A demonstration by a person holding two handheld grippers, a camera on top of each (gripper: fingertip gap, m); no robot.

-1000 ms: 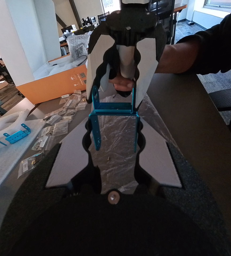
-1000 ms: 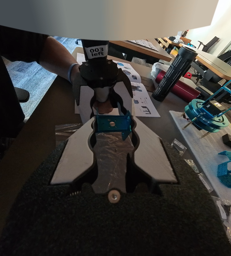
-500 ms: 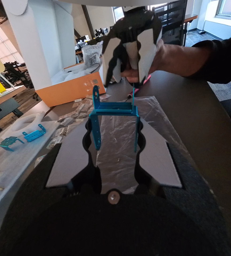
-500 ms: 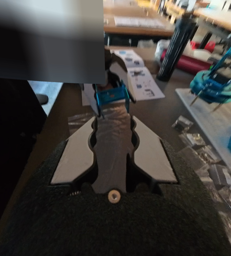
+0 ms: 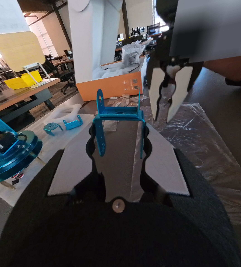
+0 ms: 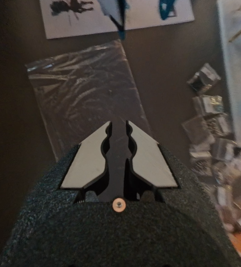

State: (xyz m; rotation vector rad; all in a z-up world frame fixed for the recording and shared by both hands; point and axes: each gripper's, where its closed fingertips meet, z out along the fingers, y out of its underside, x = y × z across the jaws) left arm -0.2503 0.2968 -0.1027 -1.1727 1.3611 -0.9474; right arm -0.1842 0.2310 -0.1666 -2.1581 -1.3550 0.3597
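Note:
My left gripper point(image 5: 118, 127) is shut on a blue metal bracket assembly point(image 5: 119, 115), two U-shaped brackets joined back to back. One pair of legs lies between my fingers and the other pair stands upward. I hold it above the dark table point(image 5: 225, 101). My right gripper point(image 6: 118, 122) points steeply down over a clear plastic bag point(image 6: 85, 92) lying flat on the table. Its jaws stand a narrow gap apart with nothing seen between them. It also shows in the left wrist view point(image 5: 162, 119), to the right of the bracket and apart from it.
An orange box point(image 5: 109, 86) stands behind. A blue round base assembly point(image 5: 8, 156) and loose blue brackets point(image 5: 72, 124) sit on white foam at left. Small hardware bags point(image 6: 207, 115) lie right of the plastic bag. A printed sheet point(image 6: 88, 18) lies beyond it.
My right gripper let go of the bracket, drew away, tipped down over the plastic bag and narrowed its jaws. My left gripper swung left, still holding the bracket.

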